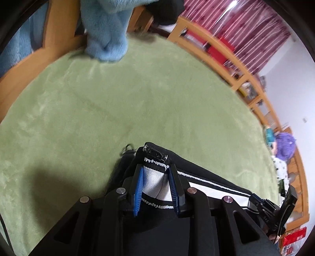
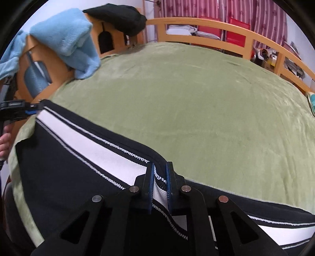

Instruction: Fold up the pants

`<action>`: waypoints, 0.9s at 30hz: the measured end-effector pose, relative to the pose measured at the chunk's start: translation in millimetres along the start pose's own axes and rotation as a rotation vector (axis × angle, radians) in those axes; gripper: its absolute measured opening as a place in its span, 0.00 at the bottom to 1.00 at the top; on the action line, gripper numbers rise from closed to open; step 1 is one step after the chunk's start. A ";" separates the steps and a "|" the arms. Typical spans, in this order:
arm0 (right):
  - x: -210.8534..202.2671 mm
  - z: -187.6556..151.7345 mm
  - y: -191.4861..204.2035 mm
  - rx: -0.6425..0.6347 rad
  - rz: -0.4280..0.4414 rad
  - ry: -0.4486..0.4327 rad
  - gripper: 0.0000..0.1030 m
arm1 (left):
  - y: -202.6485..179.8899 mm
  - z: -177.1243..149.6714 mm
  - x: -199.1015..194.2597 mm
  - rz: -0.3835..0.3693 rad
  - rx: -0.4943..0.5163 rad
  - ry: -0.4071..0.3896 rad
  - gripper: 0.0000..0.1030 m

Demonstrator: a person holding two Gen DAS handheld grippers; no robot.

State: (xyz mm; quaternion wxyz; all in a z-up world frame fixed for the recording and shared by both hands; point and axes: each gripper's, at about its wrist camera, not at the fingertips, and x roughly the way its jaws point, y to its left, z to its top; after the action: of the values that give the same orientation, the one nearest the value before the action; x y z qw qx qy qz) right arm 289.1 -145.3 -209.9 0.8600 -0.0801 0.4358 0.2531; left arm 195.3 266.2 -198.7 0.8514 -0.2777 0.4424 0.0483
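Observation:
Black pants (image 2: 59,157) with a broad white side stripe (image 2: 94,145) lie along the near edge of a green bed cover (image 2: 196,98). My left gripper (image 1: 156,171) is shut on the pants' end, its blue pads (image 1: 138,183) pressing the white stripe just below a metal zipper pull (image 1: 155,152). The right wrist view shows that same left gripper (image 2: 29,111) at the far left, holding the pants' corner. My right gripper (image 2: 160,169) is shut on the stripe further along the pants. In the left wrist view, the right gripper (image 1: 256,198) sits low on the right.
A light blue fleece (image 2: 74,41) hangs over a wooden frame at the back left, with a black garment (image 2: 120,15) beside it. A wooden rail (image 2: 206,21) runs along the bed's far side, before red boxes and a striped curtain. A purple fluffy object (image 1: 285,145) sits by the rail.

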 end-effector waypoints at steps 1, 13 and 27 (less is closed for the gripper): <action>14.7 -2.6 -0.4 0.003 -0.006 0.046 0.15 | 1.1 0.1 8.0 0.023 -0.002 0.025 0.25; -65.1 -63.4 -1.2 0.091 -0.019 -0.045 0.57 | 21.2 -54.9 -51.6 -0.055 -0.018 0.048 0.65; -67.7 -142.2 6.6 0.344 -0.024 0.004 0.62 | 43.0 -144.2 -81.2 -0.009 -0.068 0.060 0.65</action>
State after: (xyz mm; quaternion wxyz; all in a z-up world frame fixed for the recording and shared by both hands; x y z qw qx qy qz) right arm 151.6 -215.3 -242.2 0.8630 0.0626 0.4735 0.1644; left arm 27.3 241.3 -219.3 0.8280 -0.3098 0.4646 0.0514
